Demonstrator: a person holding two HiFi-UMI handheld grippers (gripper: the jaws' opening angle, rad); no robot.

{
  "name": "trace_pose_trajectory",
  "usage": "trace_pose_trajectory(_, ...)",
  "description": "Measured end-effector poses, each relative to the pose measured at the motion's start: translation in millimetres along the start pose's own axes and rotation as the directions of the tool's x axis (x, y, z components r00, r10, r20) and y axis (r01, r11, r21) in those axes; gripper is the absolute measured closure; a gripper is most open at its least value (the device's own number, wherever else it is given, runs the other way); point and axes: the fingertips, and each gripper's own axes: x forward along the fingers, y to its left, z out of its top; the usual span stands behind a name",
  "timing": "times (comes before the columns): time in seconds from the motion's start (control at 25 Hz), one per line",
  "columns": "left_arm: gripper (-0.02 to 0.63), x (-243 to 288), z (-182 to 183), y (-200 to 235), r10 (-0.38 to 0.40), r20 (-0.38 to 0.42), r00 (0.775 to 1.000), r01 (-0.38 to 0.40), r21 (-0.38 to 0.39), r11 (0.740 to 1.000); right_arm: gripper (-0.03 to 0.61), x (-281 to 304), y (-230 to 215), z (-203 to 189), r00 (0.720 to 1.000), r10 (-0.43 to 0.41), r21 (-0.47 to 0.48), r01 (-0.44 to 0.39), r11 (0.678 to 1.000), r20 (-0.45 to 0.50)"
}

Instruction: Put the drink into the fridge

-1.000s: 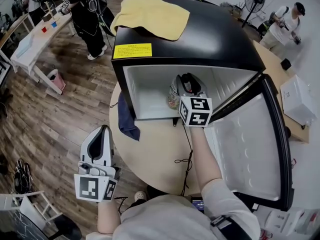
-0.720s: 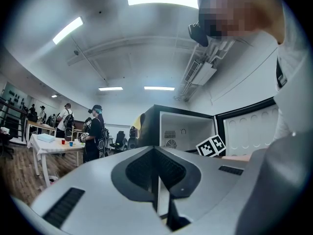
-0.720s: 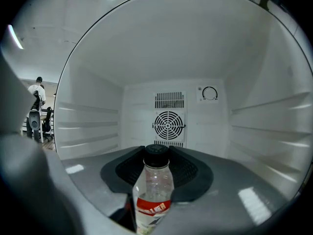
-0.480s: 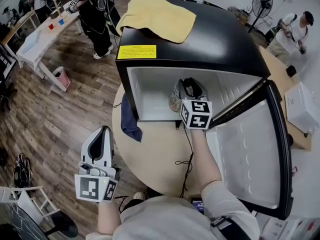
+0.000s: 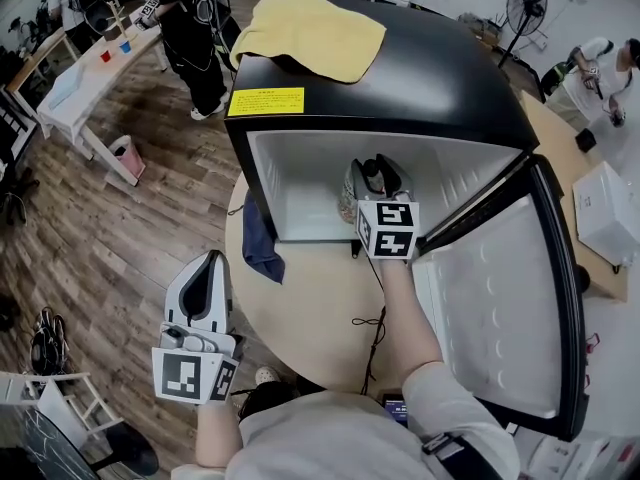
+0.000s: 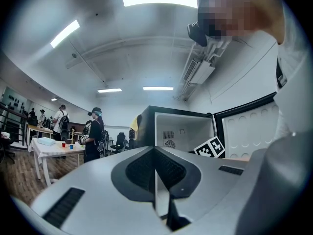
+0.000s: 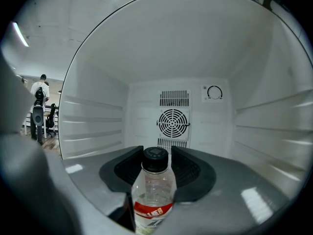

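Note:
The drink, a clear bottle [image 7: 154, 195] with a black cap and a red label, stands upright inside the black mini fridge [image 5: 420, 78], near the front of its white chamber. My right gripper [image 7: 155, 166] reaches into the fridge [image 5: 375, 171]. Its jaws have just been opening and stand wide, with the bottle [image 5: 347, 202] between them. My left gripper [image 5: 205, 273] hangs low at the left over the floor, well apart from the fridge. In the left gripper view its jaws [image 6: 155, 168] meet with nothing between them.
The fridge door [image 5: 500, 298] is swung open to the right. A yellow cloth [image 5: 315, 30] lies on the fridge top; a dark blue cloth [image 5: 260, 243] hangs off the round table [image 5: 300, 308]. A black cable [image 5: 372, 318] crosses the table. People stand by a white table [image 5: 70, 78].
Both grippers keep their places, the right one still inside the fridge round the bottle. The view has shifted slightly and the person at far right has moved.

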Motion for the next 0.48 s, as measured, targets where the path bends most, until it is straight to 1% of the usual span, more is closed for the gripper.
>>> trace_pose_trajectory(0.16,0.604,-2.6,3.1,-1.2,-0.014,0.009,1.0,0.014,0.001,1.0,0.39,-9.0,2.1,5.4,1.0,-0.008,-0.009,0.008,1.0,0.011)
trace_pose_trajectory(0.36,0.604,-2.6,8.0,-2.3,-0.054,0.025,0.998,0.054,-0.007,0.999,0.391,-32.9,7.8,22.2,0.997,-0.024,0.01,0.024,1.0,0.067)
trace_pose_trajectory(0.4,0.604,-2.2,9.7,-2.7,-0.064,0.029,0.998,0.064,-0.007,0.998,0.406,-38.7,9.3,25.2,0.997,-0.032,0.014,0.031,0.999,0.077)
trace_pose_trajectory(0.44,0.604,-1.6,11.7,-3.4,-0.075,0.034,0.997,0.076,-0.006,0.997,0.445,-45.4,10.5,27.5,0.995,-0.042,0.018,0.041,0.999,0.085)
trace_pose_trajectory(0.48,0.604,-0.8,13.8,-4.3,-0.088,0.039,0.995,0.088,-0.006,0.996,0.497,-52.9,11.7,29.5,0.994,-0.052,0.023,0.05,0.999,0.093)
